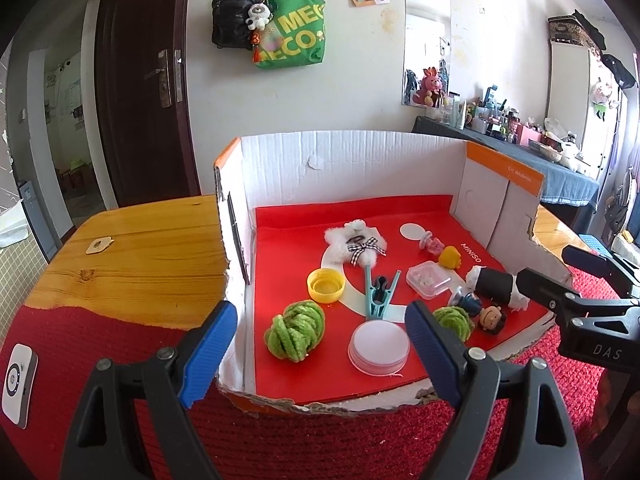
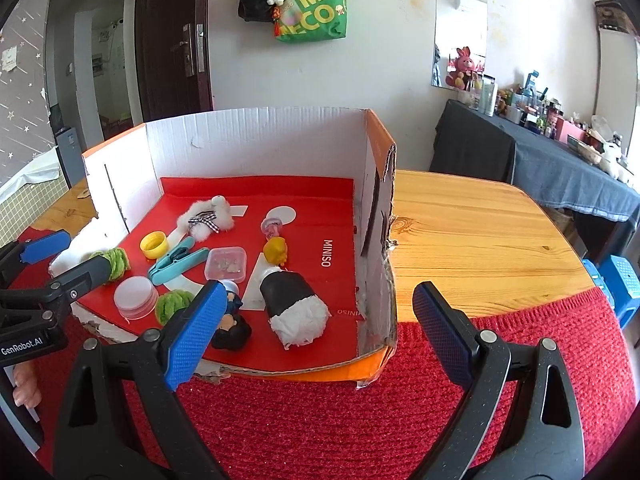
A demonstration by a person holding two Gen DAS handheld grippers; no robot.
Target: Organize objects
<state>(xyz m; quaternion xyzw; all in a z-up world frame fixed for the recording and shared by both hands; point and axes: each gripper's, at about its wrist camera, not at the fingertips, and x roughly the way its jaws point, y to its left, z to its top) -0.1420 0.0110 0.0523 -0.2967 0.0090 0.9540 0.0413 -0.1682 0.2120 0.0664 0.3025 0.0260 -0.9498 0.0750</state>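
a: both grippers, left [image 1: 320,344] and right [image 2: 316,332], spread wide at bottom of frame, holding nothing.

b: toys all lying in the box [image 1: 360,160], mid-frame: yarn ball [image 1: 295,330], clip [image 1: 380,294], cap [image 1: 326,286], roll [image 2: 294,300].

a: sorted already or waiting? can't tell. hovering, no grab committed.

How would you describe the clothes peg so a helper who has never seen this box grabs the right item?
Look inside the torn white cardboard box with the red floor. Near the middle, between the yellow bottle cap and the small clear plastic case, lies the teal clothes peg. It is the only long, forked, blue-green plastic piece there.
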